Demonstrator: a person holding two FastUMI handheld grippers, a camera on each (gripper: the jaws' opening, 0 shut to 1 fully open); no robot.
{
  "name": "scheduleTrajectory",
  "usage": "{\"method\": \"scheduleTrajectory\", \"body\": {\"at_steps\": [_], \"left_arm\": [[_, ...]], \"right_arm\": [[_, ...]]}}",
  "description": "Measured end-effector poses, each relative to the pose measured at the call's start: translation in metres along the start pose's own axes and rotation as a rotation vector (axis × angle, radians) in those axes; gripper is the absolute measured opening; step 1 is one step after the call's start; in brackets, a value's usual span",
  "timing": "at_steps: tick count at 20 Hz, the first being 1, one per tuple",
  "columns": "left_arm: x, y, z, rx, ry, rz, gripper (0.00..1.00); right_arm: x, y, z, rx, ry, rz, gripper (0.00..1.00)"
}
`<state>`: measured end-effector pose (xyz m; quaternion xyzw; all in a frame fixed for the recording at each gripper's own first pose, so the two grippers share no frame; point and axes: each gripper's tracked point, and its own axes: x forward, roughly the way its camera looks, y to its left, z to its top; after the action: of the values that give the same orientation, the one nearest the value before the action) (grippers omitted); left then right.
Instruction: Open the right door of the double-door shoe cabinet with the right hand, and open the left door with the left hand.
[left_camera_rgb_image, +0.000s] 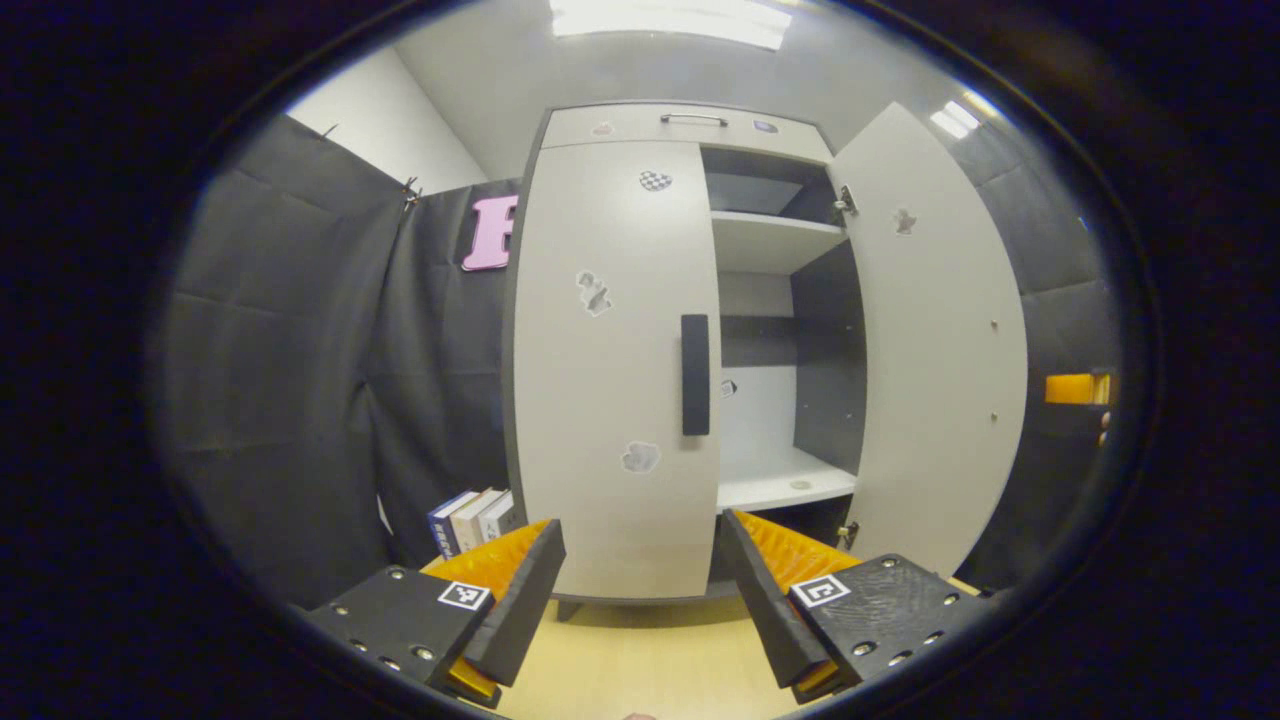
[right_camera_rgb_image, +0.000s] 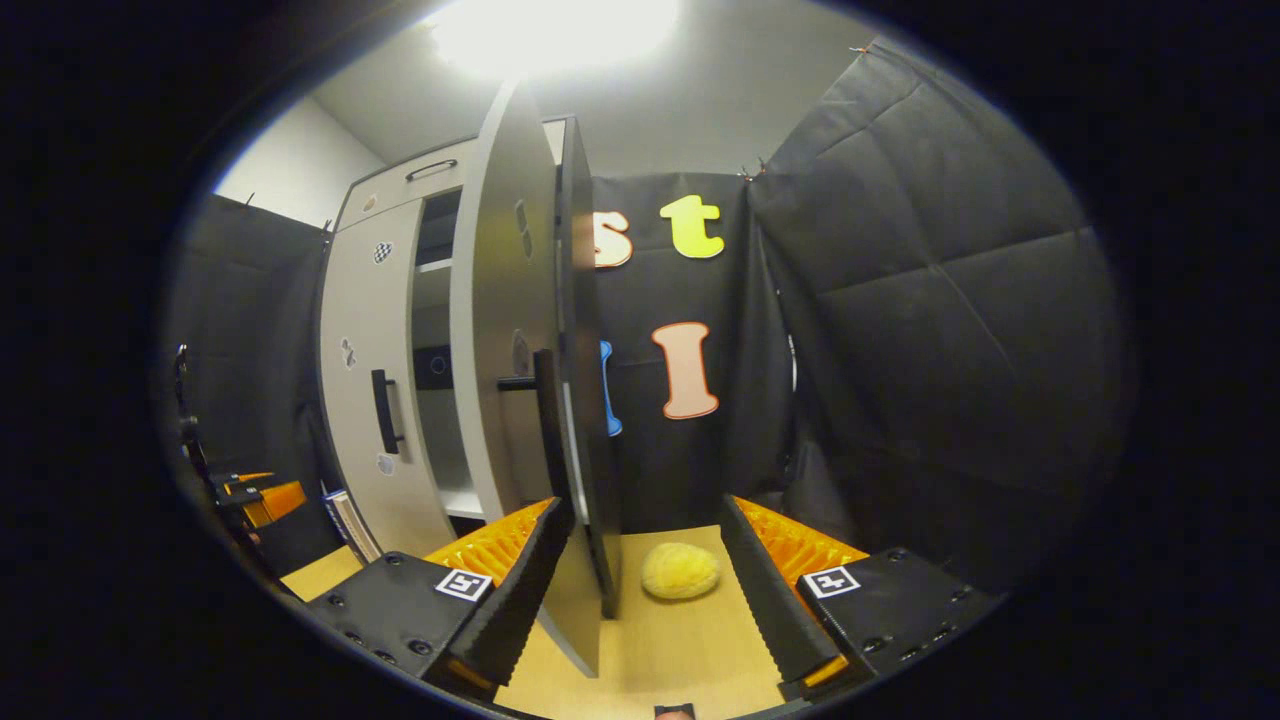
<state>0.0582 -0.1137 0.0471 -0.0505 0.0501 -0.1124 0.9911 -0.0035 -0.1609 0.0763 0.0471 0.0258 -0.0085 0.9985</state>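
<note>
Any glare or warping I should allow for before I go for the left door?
Left gripper view: even light, left door and its handle sharp, edges bowed by the fisheye. Right gripper view: ceiling light blown out above the right door, cabinet curved, yellow ball clear.

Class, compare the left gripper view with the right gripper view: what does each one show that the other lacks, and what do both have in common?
Left gripper view alone: books standing left of the cabinet, and the open compartment's lower shelf seen straight on.

Right gripper view alone: a yellow ball on the floor, and the right door seen edge-on with its handle.

Both: the left door closed, its dark handle, the right door swung open, and each view's own open gripper.
</note>
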Motion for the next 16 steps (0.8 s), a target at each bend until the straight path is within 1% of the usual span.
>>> {"method": "scheduleTrajectory", "body": {"at_steps": [2,4,5,7,8,9,10,11,12,13,14,15,16], "left_arm": [[0.023,-0.005,0.015,0.000,-0.019,-0.015,0.93],[0.048,-0.011,0.030,-0.001,-0.038,-0.028,0.94],[0.062,-0.015,0.035,-0.010,-0.041,-0.039,0.94],[0.086,-0.025,0.045,-0.034,-0.048,-0.060,0.93],[0.099,-0.027,0.049,-0.035,-0.052,-0.061,0.94],[0.111,-0.029,0.053,-0.030,-0.053,-0.062,0.93],[0.123,-0.033,0.058,-0.022,-0.061,-0.067,0.93],[0.133,-0.036,0.059,-0.011,-0.062,-0.069,0.93],[0.143,-0.038,0.060,0.001,-0.060,-0.070,0.93],[0.152,-0.041,0.060,0.012,-0.057,-0.070,0.94],[0.160,-0.041,0.061,0.021,-0.053,-0.064,0.94],[0.168,-0.039,0.060,0.024,-0.049,-0.055,0.94],[0.174,-0.037,0.058,0.020,-0.041,-0.047,0.94]], "right_arm": [[-0.010,-0.019,-0.003,-0.024,0.005,-0.042,0.97],[-0.016,-0.033,-0.008,-0.029,0.019,-0.063,0.97],[-0.019,-0.040,-0.013,-0.029,0.030,-0.073,0.92],[-0.023,-0.051,-0.022,-0.026,0.055,-0.095,0.92],[-0.024,-0.056,-0.027,-0.024,0.067,-0.107,0.92],[-0.023,-0.062,-0.030,-0.023,0.073,-0.120,0.97],[-0.024,-0.064,-0.034,-0.021,0.080,-0.129,0.92],[-0.024,-0.067,-0.038,-0.019,0.086,-0.134,0.97],[-0.024,-0.069,-0.040,-0.018,0.092,-0.139,0.97],[-0.023,-0.070,-0.042,-0.020,0.098,-0.143,0.97],[-0.023,-0.072,-0.047,-0.024,0.104,-0.146,0.92],[-0.023,-0.073,-0.049,-0.027,0.109,-0.148,0.97],[-0.023,-0.074,-0.052,-0.029,0.115,-0.151,0.92]]}}
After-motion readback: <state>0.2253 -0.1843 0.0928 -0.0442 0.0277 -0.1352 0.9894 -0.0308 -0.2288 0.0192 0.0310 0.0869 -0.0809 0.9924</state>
